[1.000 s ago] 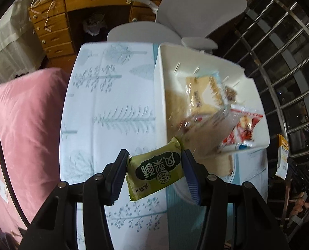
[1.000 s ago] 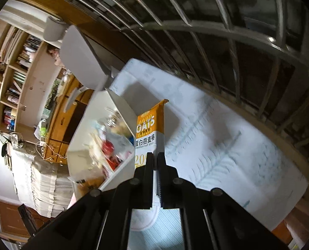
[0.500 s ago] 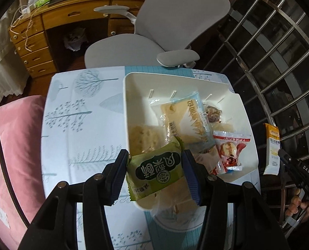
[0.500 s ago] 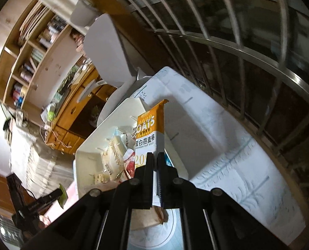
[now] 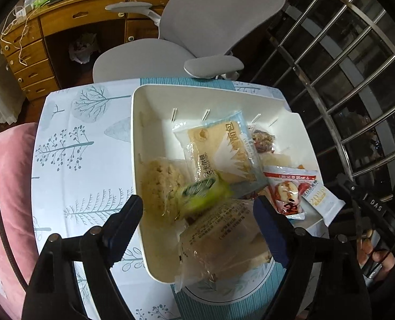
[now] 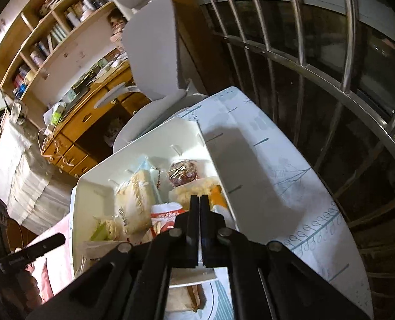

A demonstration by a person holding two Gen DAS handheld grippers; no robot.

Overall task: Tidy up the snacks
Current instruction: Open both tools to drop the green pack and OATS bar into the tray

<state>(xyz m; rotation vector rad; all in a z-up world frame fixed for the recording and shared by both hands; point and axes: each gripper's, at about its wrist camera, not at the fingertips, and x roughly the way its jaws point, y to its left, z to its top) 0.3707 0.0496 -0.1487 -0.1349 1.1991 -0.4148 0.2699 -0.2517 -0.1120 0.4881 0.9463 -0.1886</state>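
The left gripper is opening its jaws over the white bin, and the green snack packet that was clamped between its blue pads a moment ago is dropping free, blurred, with clear air on both sides of it. It is coming down among the snacks already in the bin, between the pale crumbly cake by the bin's left wall and the blue-edged bread packet in the middle. That means one more snack is being delivered, and the left hand is now carrying nothing. A clear-wrapped pastry is lying over the bin's near rim, partly on the worktop (it may want nudging inward later).

The right gripper is pinched tightly together over the bin's near right corner. Half a second ago the orange and white oat bar was standing up above its fingertips; now, in the right wrist view, the bar is mostly hidden under the fingers, with only an orange edge and a white end peeking out on either side. In the left wrist view the bar's white end is resting on the bin's right rim, beside the red and white packet, with the gripper reaching in behind it. By my reading, the bar is being laid into the bin but not yet released; the next step is probably letting it go.
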